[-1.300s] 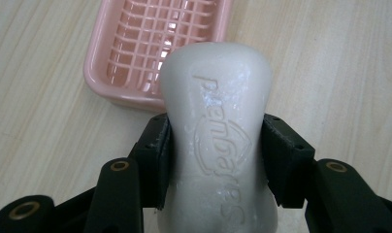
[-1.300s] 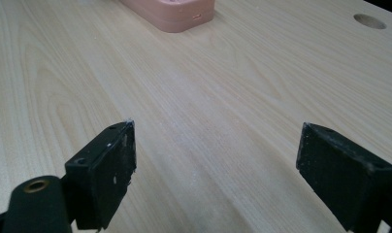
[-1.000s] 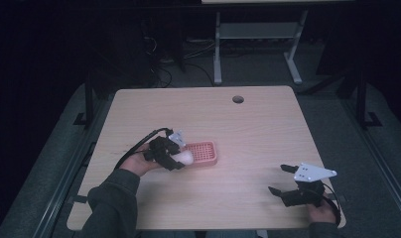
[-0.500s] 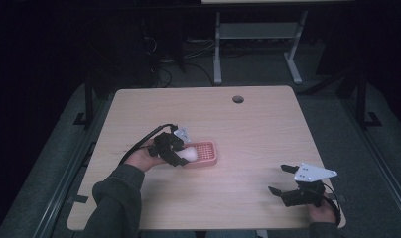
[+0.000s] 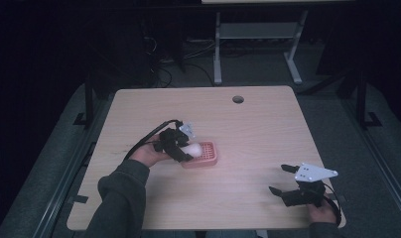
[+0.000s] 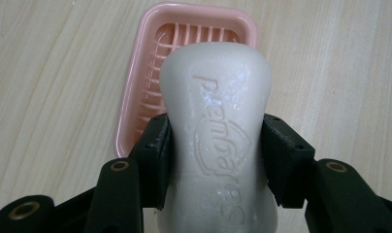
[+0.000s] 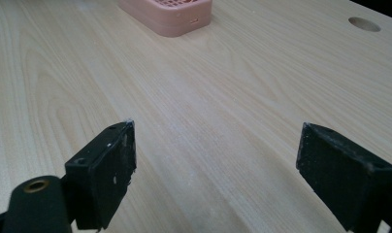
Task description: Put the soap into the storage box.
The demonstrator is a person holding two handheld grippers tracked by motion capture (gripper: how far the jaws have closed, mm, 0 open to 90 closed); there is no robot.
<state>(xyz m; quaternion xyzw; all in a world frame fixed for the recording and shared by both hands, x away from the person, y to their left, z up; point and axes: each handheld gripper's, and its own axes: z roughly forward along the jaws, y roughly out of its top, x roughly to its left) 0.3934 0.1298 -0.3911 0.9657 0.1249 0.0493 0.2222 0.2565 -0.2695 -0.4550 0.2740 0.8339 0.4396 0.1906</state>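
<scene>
White embossed soap bar (image 6: pixel 216 141) clamped between left gripper (image 6: pixel 216 160) jaws, held over pink slatted plastic soap dish (image 6: pixel 140 73) on light wooden table (image 5: pixel 248 124). Right gripper (image 7: pixel 216 170) spread wide, nothing held, near table's front right corner.

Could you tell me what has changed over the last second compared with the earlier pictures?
The left gripper, shut on the white soap bar, has carried it a little forward and right, over the pink soap dish. Nothing was let go. The dish and the open right gripper stayed where they were.
</scene>
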